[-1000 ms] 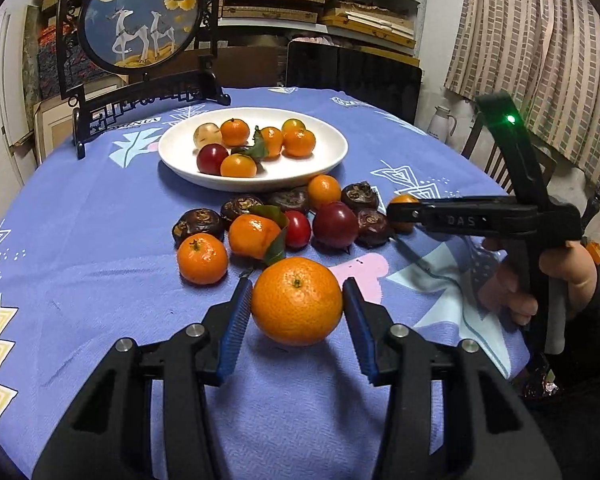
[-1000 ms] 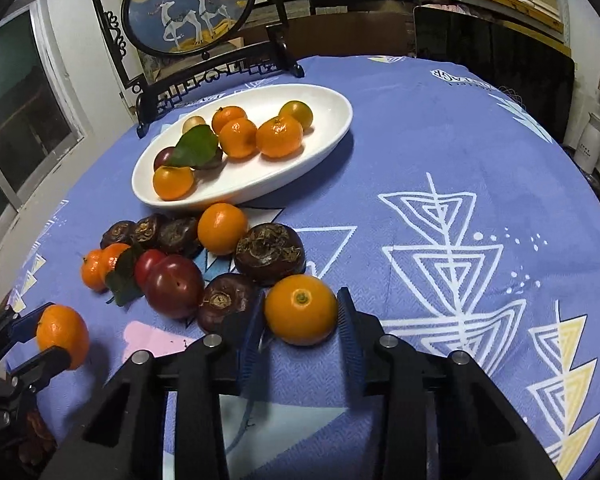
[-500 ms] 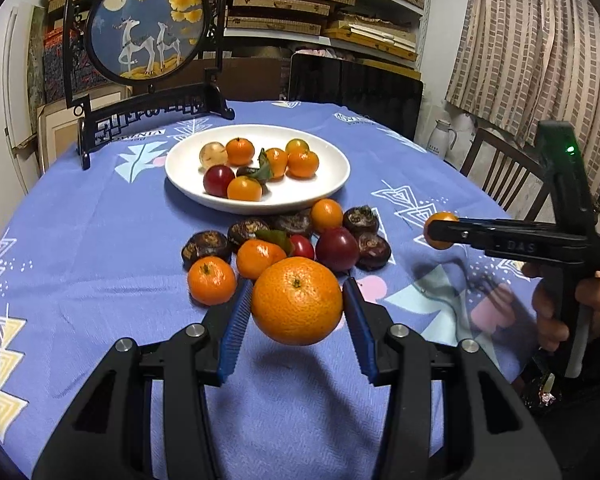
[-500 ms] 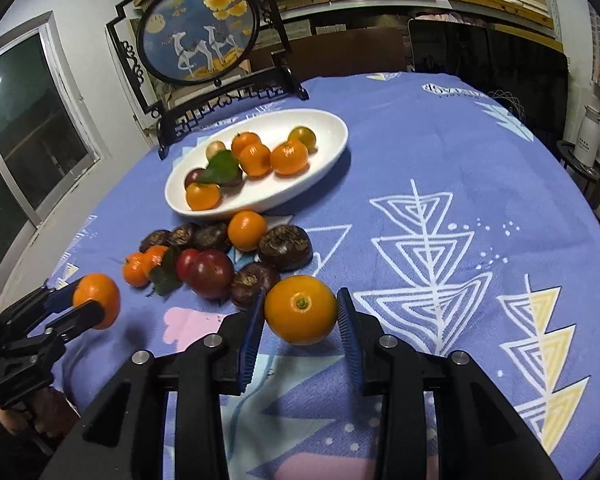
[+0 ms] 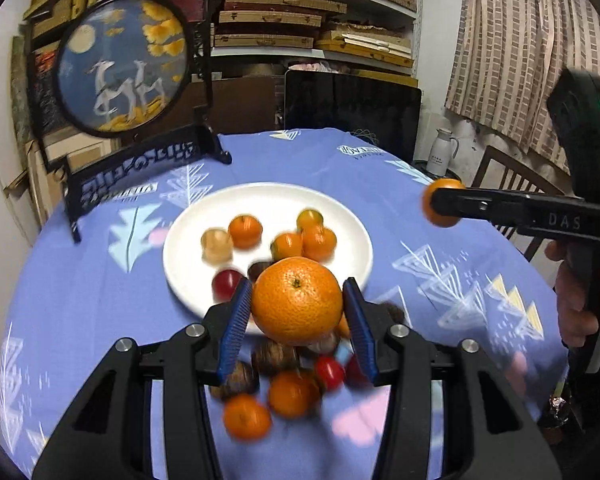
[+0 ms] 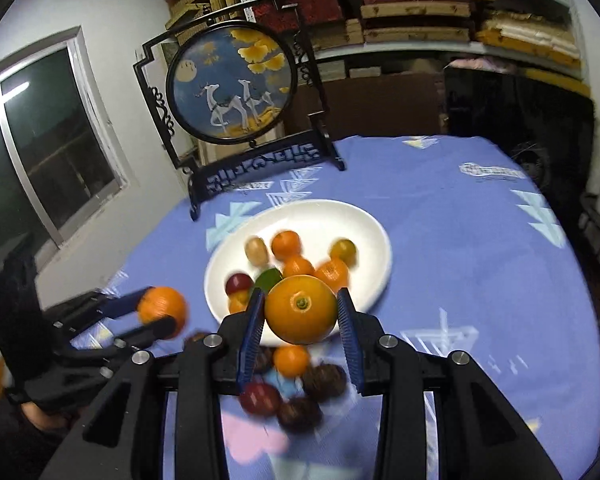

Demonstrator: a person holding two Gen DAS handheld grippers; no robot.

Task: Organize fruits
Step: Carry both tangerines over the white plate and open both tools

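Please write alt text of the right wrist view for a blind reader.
The right gripper holds an orange in the air above a white plate of small fruits on a blue tablecloth. At left, the left gripper holds a mandarin.

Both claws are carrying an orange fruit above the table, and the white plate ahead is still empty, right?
Not quite. Each claw does hold an orange fruit: the left claw grips the larger orange, the right claw the smooth orange. But the white plate is not empty: the right wrist view shows several small fruits on it.
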